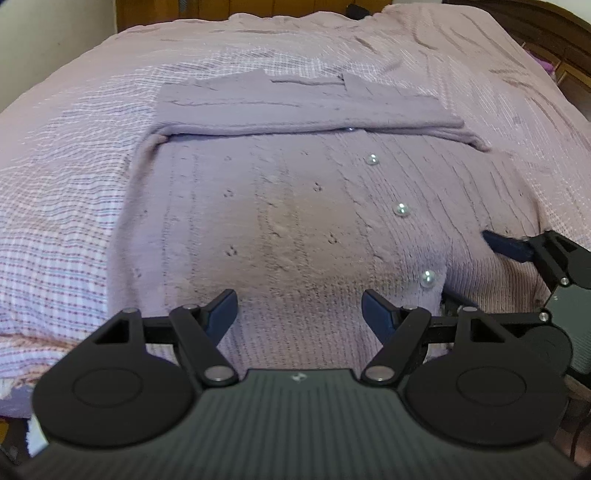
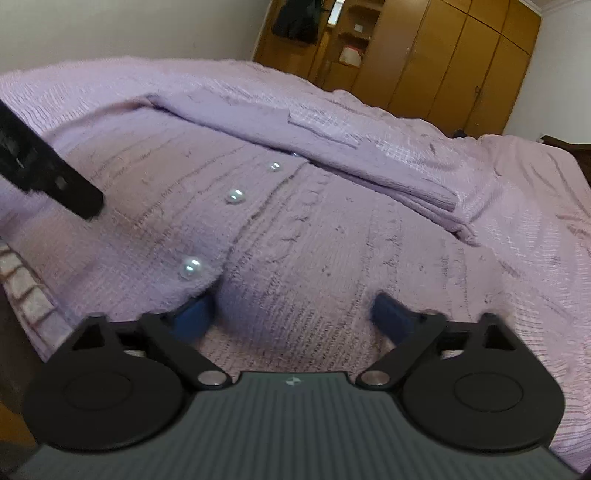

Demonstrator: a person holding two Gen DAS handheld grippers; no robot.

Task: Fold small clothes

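Observation:
A lilac knit cardigan (image 1: pixel 277 206) with pearl buttons (image 1: pixel 402 209) lies face up on the bed, its sleeves folded across the chest (image 1: pixel 295 107). My left gripper (image 1: pixel 299 306) hovers open over the ribbed hem, with nothing pinched. In the right wrist view the right gripper (image 2: pixel 291 306) stands open at the hem of the cardigan (image 2: pixel 332 240). A hump of knit lies between its jaws, and its left fingertip (image 2: pixel 195 314) is tucked under the button edge. The left wrist view shows the right gripper (image 1: pixel 476 269) at the cardigan's right hem corner.
A pink textured bedcover (image 1: pixel 74 184) spreads around the cardigan. The bed's near edge (image 2: pixel 33 299) drops off at the lower left. A wooden wardrobe (image 2: pixel 461 55) and dark hanging clothes (image 2: pixel 295 22) stand beyond the far side. Part of the left gripper's black body (image 2: pixel 55 177) juts in.

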